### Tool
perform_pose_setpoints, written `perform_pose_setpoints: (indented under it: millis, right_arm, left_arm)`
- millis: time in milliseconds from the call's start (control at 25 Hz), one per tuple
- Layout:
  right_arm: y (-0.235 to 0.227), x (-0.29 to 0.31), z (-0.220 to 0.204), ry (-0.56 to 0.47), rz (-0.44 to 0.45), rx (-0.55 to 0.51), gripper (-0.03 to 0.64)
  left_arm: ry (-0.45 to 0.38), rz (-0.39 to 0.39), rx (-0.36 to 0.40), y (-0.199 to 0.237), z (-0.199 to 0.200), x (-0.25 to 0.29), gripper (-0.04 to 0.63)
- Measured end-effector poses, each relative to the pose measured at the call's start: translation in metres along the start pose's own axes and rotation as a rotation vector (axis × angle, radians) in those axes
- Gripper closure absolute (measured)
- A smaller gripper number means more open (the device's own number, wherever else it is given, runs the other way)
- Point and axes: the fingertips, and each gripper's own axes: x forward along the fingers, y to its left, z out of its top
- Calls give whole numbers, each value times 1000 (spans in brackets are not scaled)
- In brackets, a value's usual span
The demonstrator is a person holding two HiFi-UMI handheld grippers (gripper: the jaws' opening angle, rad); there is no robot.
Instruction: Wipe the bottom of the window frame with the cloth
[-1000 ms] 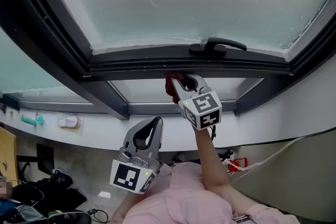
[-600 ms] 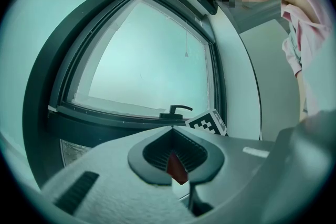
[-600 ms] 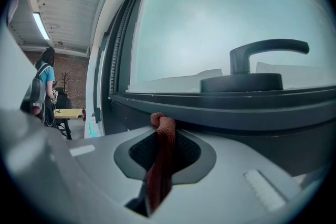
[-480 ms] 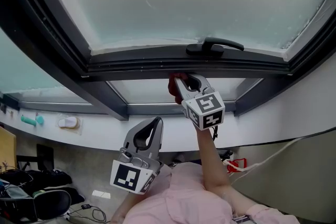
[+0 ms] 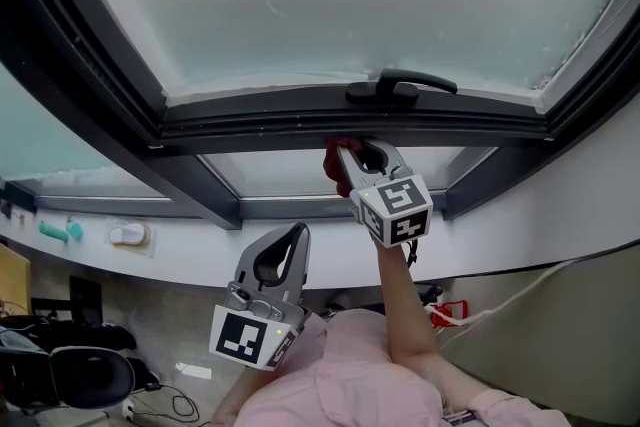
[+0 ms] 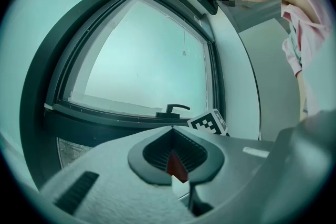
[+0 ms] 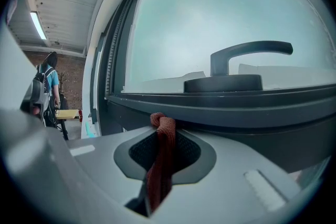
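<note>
While the right claw (image 5: 354, 152) pinches the red cloth (image 7: 161, 157) against the window frame (image 5: 270, 127), the left claw (image 5: 296, 233) hangs below that frame, pressed together, empty.

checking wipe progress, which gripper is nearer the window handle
Right. The right gripper holds the red cloth at the window frame, just below the window handle; the left gripper hangs well lower, clear of the frame.

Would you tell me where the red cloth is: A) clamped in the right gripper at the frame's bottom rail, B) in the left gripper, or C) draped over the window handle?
A: the right gripper is shut on the red cloth, its tip at the bottom rail.
</note>
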Motion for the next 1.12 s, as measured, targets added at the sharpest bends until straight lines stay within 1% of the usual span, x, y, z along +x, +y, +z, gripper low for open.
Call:
perform_pose_setpoints:
  millis: [480,920,1120]
  right_arm:
    - [-22,-15,-2,-4,-31,1,563]
    - [-34,-24,-4,-13,-31,-2,563]
    - [-44,-29,-6,-9,-64,2,563]
  left_arm:
    - [-6,-13,3,-14,-1,9,595]
    - [-5,-21,4,-28,-4,20,595]
    - [-12,-34,1,-27,-4,21,595]
